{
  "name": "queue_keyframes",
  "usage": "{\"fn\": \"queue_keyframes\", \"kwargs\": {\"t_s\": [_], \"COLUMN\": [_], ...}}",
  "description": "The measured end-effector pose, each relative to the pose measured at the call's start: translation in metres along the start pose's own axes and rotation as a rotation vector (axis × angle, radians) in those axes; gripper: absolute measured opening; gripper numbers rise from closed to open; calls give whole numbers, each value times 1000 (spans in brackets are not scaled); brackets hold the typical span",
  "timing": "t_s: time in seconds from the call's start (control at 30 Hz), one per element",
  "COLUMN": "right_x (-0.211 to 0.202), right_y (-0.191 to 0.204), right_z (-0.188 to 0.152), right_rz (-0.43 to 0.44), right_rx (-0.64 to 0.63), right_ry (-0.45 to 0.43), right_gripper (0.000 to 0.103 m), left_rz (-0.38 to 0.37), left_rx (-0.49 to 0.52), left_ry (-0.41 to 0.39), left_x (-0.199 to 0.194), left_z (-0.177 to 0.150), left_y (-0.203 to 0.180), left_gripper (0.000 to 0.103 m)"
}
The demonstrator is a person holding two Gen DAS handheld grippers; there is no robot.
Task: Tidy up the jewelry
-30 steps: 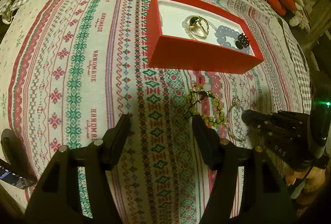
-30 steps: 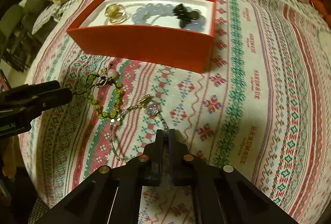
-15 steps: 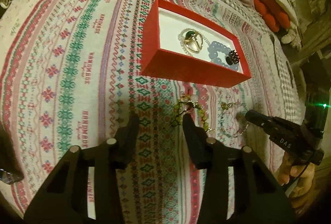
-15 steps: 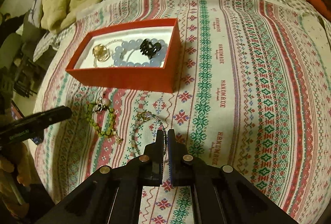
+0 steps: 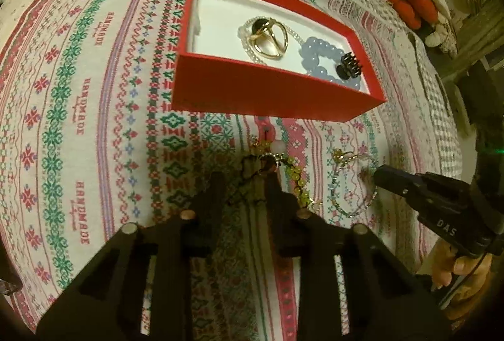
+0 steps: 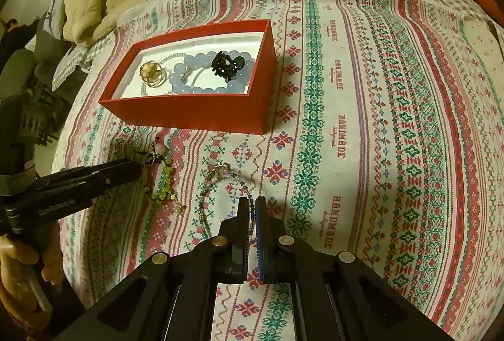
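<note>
**Both claws down at the loose bracelets**

My right gripper [image 6: 251, 204] is pinched narrow on the thin bead chain [image 6: 206, 199]. My left gripper [image 5: 244, 183] is half open, fingers either side of the green bead bracelet [image 5: 296, 175]; contact unclear. Both pieces lie on the patterned cloth [image 6: 362, 120], just in front of the red box [image 6: 189, 115] w/ blue beads [image 6: 189, 73], gold ring [image 5: 267, 38], black clip [image 6: 226, 63] inside.
</note>
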State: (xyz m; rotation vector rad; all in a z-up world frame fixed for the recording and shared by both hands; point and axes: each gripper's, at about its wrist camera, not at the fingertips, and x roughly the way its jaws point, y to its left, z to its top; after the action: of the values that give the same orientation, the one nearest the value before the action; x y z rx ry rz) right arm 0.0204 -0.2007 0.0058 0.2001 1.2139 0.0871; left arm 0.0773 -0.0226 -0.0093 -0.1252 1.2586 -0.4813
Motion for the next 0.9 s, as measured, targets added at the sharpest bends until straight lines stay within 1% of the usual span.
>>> {"fn": "queue_keyframes", "kwargs": {"t_s": [0.03, 0.07, 0.1, 0.17, 0.3, 0.37, 0.63, 0.7, 0.73, 0.77, 0.87, 0.9], "right_x": [0, 1, 1, 1, -1, -3, -12, -9, -6, -4, -1, 0], "right_y": [-1, -1, -1, -2, -2, -1, 5, 6, 6, 6, 3, 2], "right_z": [0, 0, 0, 0, 0, 1, 1, 0, -1, -2, -3, -2], "right_rz": [0, 0, 0, -1, 3, 7, 41, 39, 26, 15, -7, -10], "right_rx": [0, 0, -1, -1, 1, 1, -26, -34, -39, -42, -42, -37], "right_ry": [2, 3, 2, 2, -6, -12, -27, -6, 8, 17, 27, 29], "right_gripper": [4, 4, 4, 4, 4, 4, 4, 6, 10, 13, 17, 18], "left_rz": [16, 25, 30, 24, 28, 20, -5, -31, -60, -91, -130, -138], "left_rx": [1, 0, -4, -11, -10, -6, 31, 28, 27, 38, 91, 105], "left_ry": [0, -1, 0, -2, -7, -13, -49, -60, -72, -89, -127, -126], "left_x": [1, 1, 2, 1, -2, -11, -40, -49, -56, -66, -86, -87], "left_z": [0, 0, 0, 0, -1, -6, -16, -17, -18, -18, -20, -18], "left_y": [0, 0, 1, 3, 2, 7, 5, 4, 4, 2, -7, -10], "left_gripper": [16, 12, 9, 7, 6, 6, 6, 6, 6, 6, 6, 6]}}
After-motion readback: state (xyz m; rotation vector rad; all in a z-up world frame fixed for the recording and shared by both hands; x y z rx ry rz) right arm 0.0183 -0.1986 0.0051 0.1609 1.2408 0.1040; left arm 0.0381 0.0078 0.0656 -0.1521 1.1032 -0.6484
